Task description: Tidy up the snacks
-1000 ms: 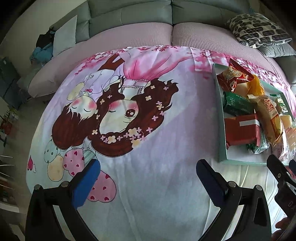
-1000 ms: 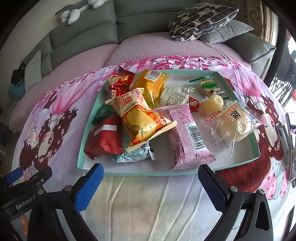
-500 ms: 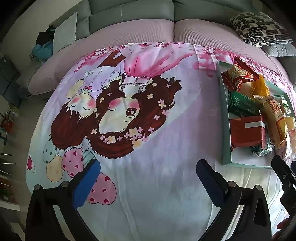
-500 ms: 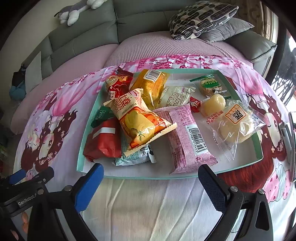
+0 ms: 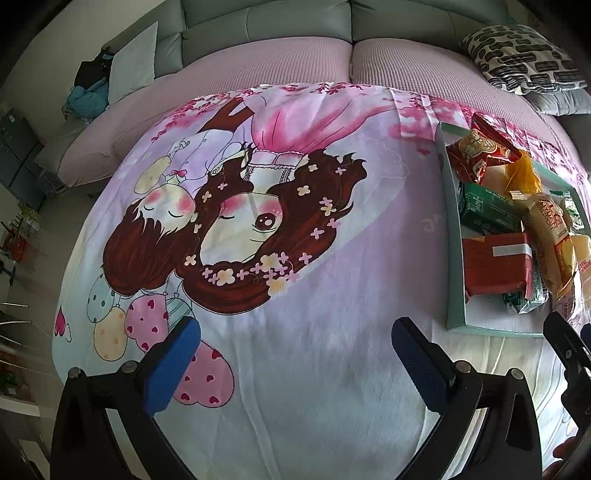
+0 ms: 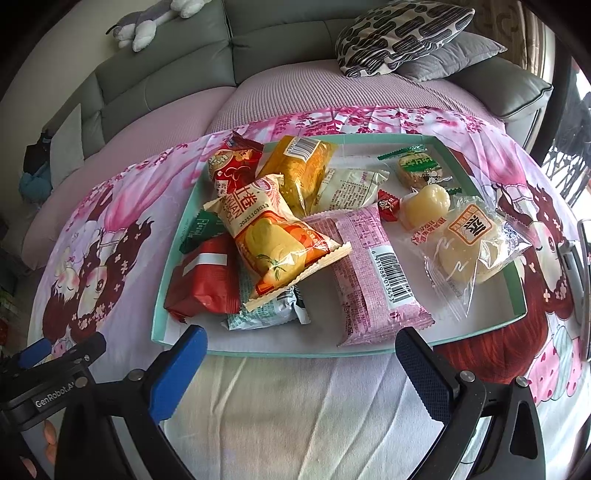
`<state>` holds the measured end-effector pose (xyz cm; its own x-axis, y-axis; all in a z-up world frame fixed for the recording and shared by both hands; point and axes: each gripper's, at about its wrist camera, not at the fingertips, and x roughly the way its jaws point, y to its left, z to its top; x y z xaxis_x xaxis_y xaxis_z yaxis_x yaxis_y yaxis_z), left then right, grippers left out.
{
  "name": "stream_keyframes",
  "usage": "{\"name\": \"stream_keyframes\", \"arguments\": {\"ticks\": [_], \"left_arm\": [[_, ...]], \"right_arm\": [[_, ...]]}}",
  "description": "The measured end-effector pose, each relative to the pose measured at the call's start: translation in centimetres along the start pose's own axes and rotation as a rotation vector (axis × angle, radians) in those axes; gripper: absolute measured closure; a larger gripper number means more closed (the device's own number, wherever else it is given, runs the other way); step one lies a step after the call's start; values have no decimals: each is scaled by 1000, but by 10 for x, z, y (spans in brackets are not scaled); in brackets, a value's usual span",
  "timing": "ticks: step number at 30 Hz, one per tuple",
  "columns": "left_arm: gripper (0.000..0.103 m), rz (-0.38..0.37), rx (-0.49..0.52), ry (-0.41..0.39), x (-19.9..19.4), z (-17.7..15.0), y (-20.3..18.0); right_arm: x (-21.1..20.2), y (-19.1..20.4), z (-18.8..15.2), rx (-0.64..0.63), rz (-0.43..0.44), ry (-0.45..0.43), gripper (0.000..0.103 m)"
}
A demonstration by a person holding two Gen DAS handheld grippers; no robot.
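Observation:
A teal tray point(image 6: 291, 353) on the printed cloth holds several snack packs: an orange-yellow bag point(image 6: 273, 236) on top, a red pack point(image 6: 203, 280), a pink barcode pack point(image 6: 373, 273), a clear bun pack point(image 6: 469, 243) and a yellow pack point(image 6: 299, 166). My right gripper point(image 6: 301, 362) is open and empty, just before the tray's near rim. My left gripper point(image 5: 295, 350) is open and empty over the cloth, left of the tray point(image 5: 452, 236). The left gripper also shows in the right wrist view point(image 6: 55, 369).
A cartoon-print cloth point(image 5: 258, 229) covers the surface. A grey sofa point(image 6: 258, 51) with a patterned cushion point(image 6: 399, 33) stands behind. A plush toy point(image 6: 147, 22) lies on the sofa back.
Both grippers have moved a little: the tray has slid right in the left wrist view and sits slightly lower and closer in the right wrist view. Both stay open.

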<state>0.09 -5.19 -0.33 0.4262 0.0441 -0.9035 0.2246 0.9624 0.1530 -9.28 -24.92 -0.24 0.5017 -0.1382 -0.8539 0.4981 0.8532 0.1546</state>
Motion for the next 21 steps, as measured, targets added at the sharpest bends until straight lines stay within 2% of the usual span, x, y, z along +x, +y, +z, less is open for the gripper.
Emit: {"name": "stream_keyframes", "arguments": {"ticks": [16,21], "left_arm": [[0,1,-4,-1,0,0,2],[0,5,-3,-27,-5,0,2]], "right_arm": [[2,1,-1,-5,-2,8,0],[3,1,-1,-5,-2,8,0]]}}
